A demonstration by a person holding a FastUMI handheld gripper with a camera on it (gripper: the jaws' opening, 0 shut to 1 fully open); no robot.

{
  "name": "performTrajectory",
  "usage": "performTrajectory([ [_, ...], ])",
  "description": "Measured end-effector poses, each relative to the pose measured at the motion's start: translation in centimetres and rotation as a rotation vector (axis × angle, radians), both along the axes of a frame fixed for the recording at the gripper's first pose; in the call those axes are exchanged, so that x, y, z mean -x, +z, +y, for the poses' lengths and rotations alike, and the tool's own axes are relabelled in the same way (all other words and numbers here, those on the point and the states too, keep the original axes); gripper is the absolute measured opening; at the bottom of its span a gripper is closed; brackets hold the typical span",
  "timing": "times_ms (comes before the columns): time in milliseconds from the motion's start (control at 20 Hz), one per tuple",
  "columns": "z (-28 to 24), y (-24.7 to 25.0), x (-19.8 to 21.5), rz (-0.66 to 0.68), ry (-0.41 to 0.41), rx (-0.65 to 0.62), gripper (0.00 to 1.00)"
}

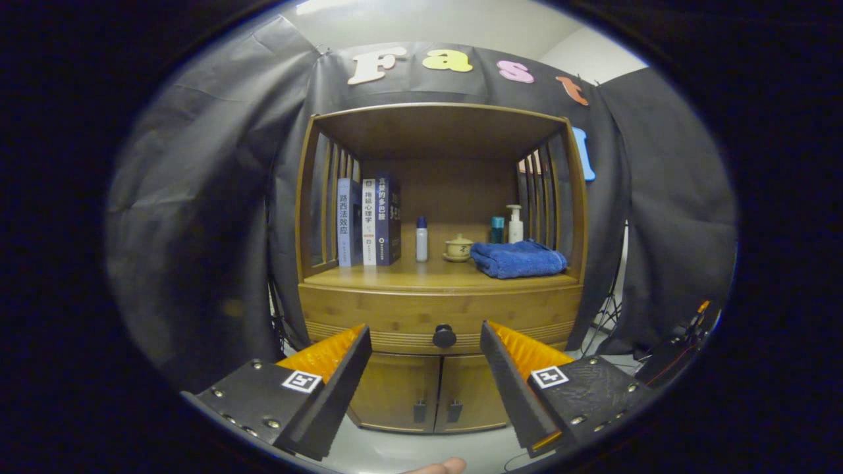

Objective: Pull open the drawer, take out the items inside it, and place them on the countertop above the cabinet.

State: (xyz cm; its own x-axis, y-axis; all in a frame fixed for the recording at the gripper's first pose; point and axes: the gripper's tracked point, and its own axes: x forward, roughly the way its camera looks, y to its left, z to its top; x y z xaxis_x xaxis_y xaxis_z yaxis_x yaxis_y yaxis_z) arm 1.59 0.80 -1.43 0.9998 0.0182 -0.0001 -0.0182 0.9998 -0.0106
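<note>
The drawer [440,315] sits shut in the cabinet [342,309], under the bench [395,275] and above two small doors [435,392]. Its one dark round knob [444,336] is the only place to take hold; it looks small, hard and likely slick, so the fingers should close squarely across it. The wooden front looks stiff, and a straight pull should slide it. What lies inside is hidden. The tool [425,342] is wide open, holding nothing, with the knob between its fingertips but beyond them. On the bench stand books [369,222], a slim bottle [421,240], a lidded cup [458,248], two more bottles [507,227] and a folded blue towel [518,258], leaving the front strip free.
</note>
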Motion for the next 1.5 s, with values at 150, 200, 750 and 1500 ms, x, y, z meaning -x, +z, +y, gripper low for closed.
performTrajectory([
  [150,-0.2,-0.6,-1.2,-0.009,-0.001,0.003,0.99],
  [200,-0.2,-0.7,-1.8,-0.017,0.001,0.005,0.99],
  [750,-0.7,-7.0,-13.3,0.018,-0.039,0.027,1.00],
  [1500,-2.6,-9.7,-18.9,0.047,-0.069,-0.066,0.46],
])
